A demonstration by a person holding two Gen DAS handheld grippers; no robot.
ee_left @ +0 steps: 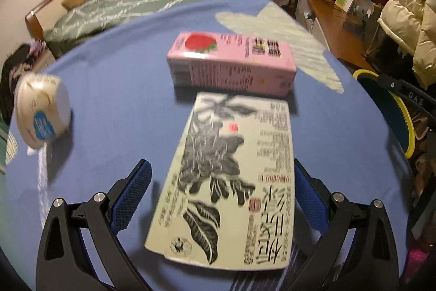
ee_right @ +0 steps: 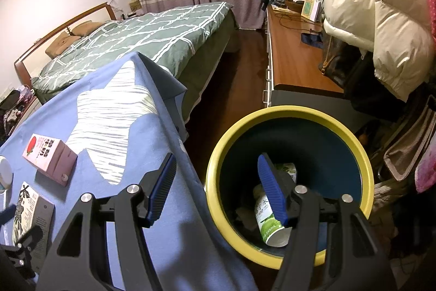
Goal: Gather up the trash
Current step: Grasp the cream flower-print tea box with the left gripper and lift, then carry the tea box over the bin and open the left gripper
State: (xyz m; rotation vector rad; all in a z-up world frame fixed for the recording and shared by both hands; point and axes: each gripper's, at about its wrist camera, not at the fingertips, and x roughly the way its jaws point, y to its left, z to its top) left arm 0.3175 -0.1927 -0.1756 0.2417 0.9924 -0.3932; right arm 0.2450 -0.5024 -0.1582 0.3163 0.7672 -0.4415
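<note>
A white carton (ee_left: 231, 176) printed with a black ink plant lies flat on the blue tablecloth (ee_left: 114, 78). My left gripper (ee_left: 222, 182) is open and straddles it: the right pad sits at the carton's edge, the left pad stands clear. Beyond the white carton lies a pink strawberry carton (ee_left: 231, 64), and a white cup (ee_left: 41, 111) is tipped over at the left. My right gripper (ee_right: 215, 160) is open and holds nothing, hovering over the near rim of the yellow-rimmed bin (ee_right: 286, 111). A green-labelled can (ee_right: 269, 220) lies inside the bin. Both cartons (ee_right: 24, 217) (ee_right: 46, 157) show at the left of the right wrist view.
The table's edge drops off beside the bin, with dark wood floor (ee_right: 226, 100) between the two. A bed (ee_right: 141, 37) stands behind the table. A wooden desk (ee_right: 294, 59) and a puffy cream jacket (ee_right: 368, 4) crowd the right side.
</note>
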